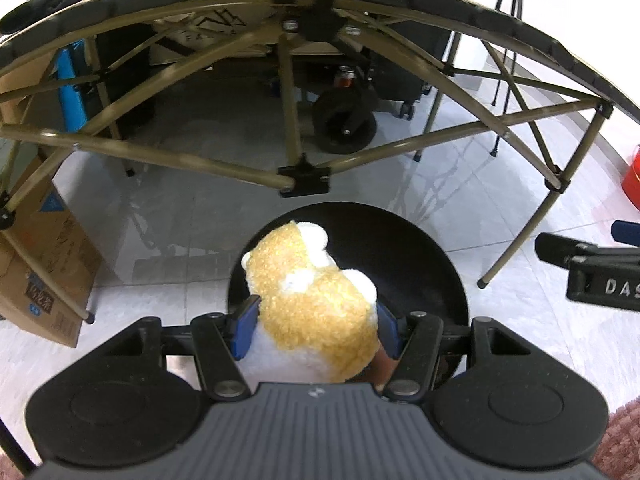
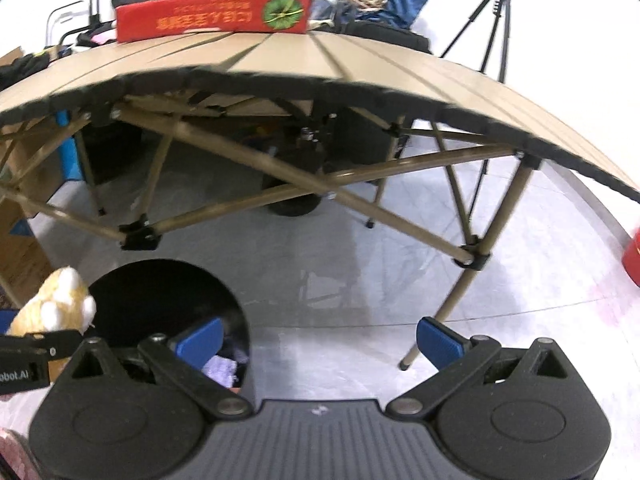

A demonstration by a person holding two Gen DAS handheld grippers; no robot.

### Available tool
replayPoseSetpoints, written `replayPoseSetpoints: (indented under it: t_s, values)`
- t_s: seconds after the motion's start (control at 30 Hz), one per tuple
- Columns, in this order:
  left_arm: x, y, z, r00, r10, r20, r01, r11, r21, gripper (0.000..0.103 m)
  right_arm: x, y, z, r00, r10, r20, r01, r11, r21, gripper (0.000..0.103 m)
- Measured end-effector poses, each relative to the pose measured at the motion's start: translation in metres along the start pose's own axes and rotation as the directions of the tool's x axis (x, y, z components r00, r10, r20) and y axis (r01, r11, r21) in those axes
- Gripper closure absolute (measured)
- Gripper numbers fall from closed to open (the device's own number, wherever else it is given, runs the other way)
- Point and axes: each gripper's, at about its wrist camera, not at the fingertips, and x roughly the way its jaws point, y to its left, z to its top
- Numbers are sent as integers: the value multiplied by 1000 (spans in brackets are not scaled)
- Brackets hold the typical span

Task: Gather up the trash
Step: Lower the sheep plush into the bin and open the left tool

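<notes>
We have the soft, light plush toy (image 1: 316, 292) squeezed at its middle in the left hand-held gripper (image 1: 316, 330) above the black bin (image 1: 432, 272), the right hand-held gripper (image 2: 320, 340) empty and open.

"DAS" reads on the right gripper (image 1: 604, 286) — "bot.AI", upside down, on the left gripper (image 2: 16, 376).

Pale glossy tile floor (image 2: 360, 280), folding slat-top table (image 2: 280, 56) w/ tan crossed legs, tripod (image 2: 496, 12) behind, cardboard boxes (image 1: 44, 280) at left, prob. white wall.
</notes>
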Motion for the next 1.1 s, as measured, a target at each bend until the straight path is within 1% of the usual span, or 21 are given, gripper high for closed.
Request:
replayPoseSetpoints:
  t_s: [0.13, 0.33, 0.5, 0.57, 0.67, 0.73, 0.77, 0.93, 1.1]
  values:
    - [7, -12, 3, 1000, -13, 3, 13, 1000, 22, 43, -3, -13, 0, 1000, -16, -2, 16, 999, 38, 0]
    - [23, -25, 8, 1000, -25, 7, 25, 999, 43, 43, -7, -21, 0, 1000, -7, 6, 7, 997, 76, 0]
    - [34, -31, 7, 999, -33, -15, 34, 998, 48, 43, -2, -25, 1, 1000, -8, -3, 8, 995, 102, 0]
    - [35, -32, 6, 999, -39, -26, 41, 998, 52, 41, 1, -26, 1, 1000, -7, -12, 8, 994, 113, 0]
    - [32, -32, 6, 998, -53, -33, 55, 997, 46, 26, 3, -26, 2, 1000, -4, -19, 6, 992, 126, 0]
    - [29, -30, 6, 997, -66, -32, 67, 997, 33, 6, 4, -25, 2, 1000, 0, -20, 2, 992, 129, 0]
    - [29, -30, 7, 997, -68, -36, 69, 997, 27, 1, 4, -24, 2, 1000, 2, -20, 1, 992, 127, 0]
    - [32, -28, 7, 996, -62, -70, 63, 998, 5, 0, 6, -23, 2, 1000, 8, -21, -5, 992, 125, 0]
    - [32, -25, 8, 996, -54, -72, 54, 999, -8, 0, 7, -23, 2, 1000, 20, -21, -17, 992, 127, 0]
